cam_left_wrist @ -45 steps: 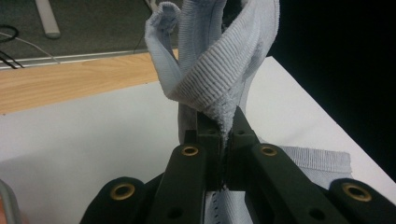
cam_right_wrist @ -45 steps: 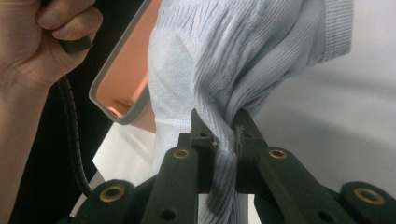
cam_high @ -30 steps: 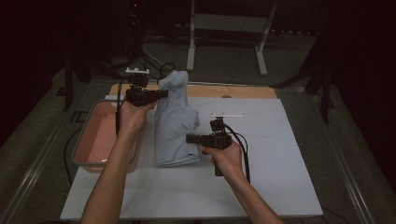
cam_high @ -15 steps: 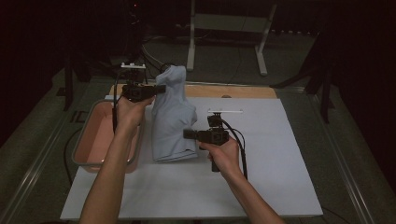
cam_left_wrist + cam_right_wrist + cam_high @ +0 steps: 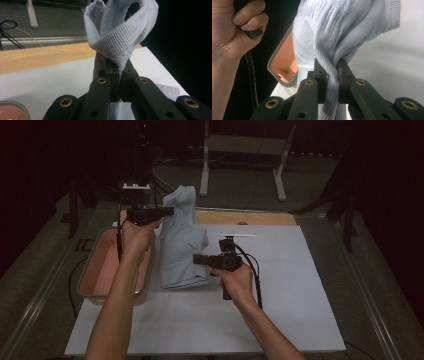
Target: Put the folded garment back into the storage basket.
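Both grippers are clamped on the light blue garment (image 5: 182,240): left gripper (image 5: 119,75) high, right gripper (image 5: 332,68) lower (beside the pink tub (image 5: 95,277)). Keep both grips firm and the cloth taut between them.

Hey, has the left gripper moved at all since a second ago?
Yes, slightly. The left gripper, shut on the light blue garment, has drifted a little farther up the picture, away from the pink bin, toward the wooden board's far edge.

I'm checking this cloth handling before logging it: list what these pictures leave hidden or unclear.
- Light blue garment: its type; high view, bunched and folded over itself.
- Pink bin contents: high view, the left forearm covers part of it.
- Left gripper and right gripper pads: gripper views, fabric covers them.
- Room beyond the table: high view, too dark.
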`<state>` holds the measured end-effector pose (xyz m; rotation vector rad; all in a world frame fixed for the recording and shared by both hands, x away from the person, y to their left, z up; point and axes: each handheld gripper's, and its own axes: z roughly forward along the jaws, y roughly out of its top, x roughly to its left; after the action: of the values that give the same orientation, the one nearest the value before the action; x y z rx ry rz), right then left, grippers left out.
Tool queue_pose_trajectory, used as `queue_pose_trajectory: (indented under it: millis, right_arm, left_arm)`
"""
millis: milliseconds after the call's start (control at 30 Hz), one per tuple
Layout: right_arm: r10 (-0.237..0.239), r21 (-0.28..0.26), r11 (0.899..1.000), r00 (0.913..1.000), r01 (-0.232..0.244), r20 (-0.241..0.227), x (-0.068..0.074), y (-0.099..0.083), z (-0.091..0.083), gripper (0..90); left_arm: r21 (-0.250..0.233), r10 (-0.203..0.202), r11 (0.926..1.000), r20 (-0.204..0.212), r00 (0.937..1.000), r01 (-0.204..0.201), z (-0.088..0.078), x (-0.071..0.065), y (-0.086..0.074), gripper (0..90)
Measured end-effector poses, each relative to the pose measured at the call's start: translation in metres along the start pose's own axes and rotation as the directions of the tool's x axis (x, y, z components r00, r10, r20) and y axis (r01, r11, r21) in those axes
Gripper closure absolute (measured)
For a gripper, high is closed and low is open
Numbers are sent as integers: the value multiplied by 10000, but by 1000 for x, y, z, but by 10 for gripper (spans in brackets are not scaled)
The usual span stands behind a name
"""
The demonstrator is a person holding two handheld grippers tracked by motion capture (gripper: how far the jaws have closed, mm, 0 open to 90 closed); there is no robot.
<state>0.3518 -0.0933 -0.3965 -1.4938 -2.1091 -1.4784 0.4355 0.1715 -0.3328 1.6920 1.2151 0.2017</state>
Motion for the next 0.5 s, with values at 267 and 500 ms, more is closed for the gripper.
queue_pose_trajectory:
  millis: [267,500]
  right_arm:
    - [-2,-1,10000,10000,2,-60,4,3,5,821]
    - [-47,-17,10000,9998,47,-204,11,6,12,821]
  left_arm:
    - [-38,-48,10000,-145,9999,47,-5,4,1,884]
    - [-9,36,10000,-331,9994,-37,-9,7,3,884]
